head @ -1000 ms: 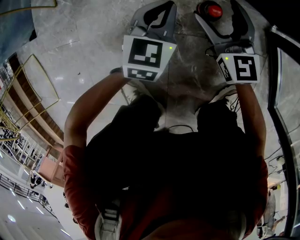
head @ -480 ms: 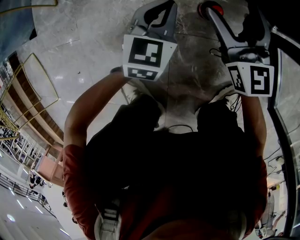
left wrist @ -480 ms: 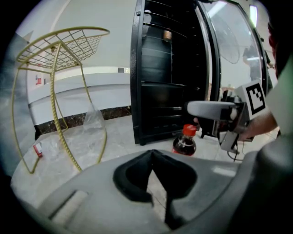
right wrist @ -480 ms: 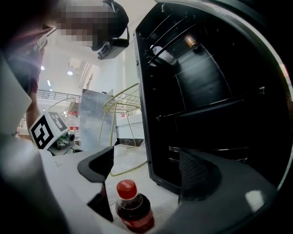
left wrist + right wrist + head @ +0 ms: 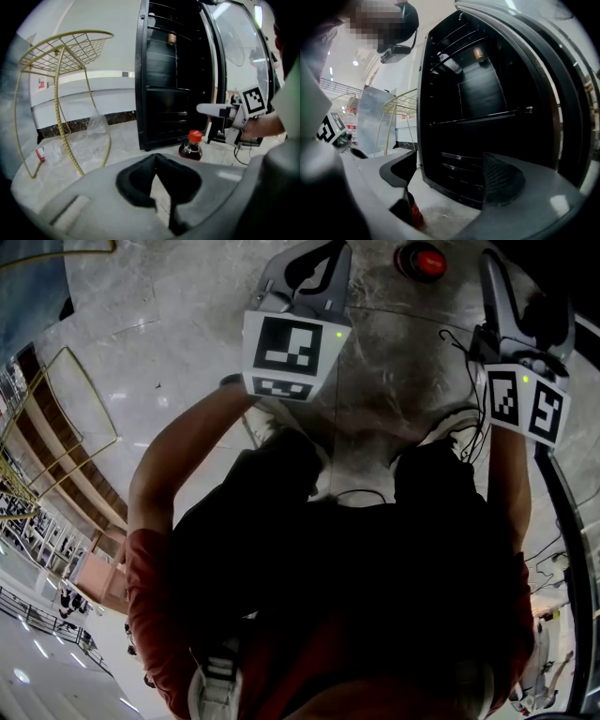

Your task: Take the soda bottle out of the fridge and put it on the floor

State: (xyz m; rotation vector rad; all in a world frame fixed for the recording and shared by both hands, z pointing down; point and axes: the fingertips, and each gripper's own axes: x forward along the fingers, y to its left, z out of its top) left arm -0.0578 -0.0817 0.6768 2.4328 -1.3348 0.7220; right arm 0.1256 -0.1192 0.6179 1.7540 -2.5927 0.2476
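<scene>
Floor (image 5: 169,324): soda bottle (image 5: 191,146), seemingly beyond fingers (image 5: 133,183)

The soda bottle (image 5: 191,149) is dark and red-capped, the fridge (image 5: 168,93) black, the wire rack (image 5: 58,54) gold.

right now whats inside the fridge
In the fridge: dark shelves, bare where visible, and one small brown item high at the back. The soda bottle stands outside on the floor. The right tongs cover the lowest part.
</scene>
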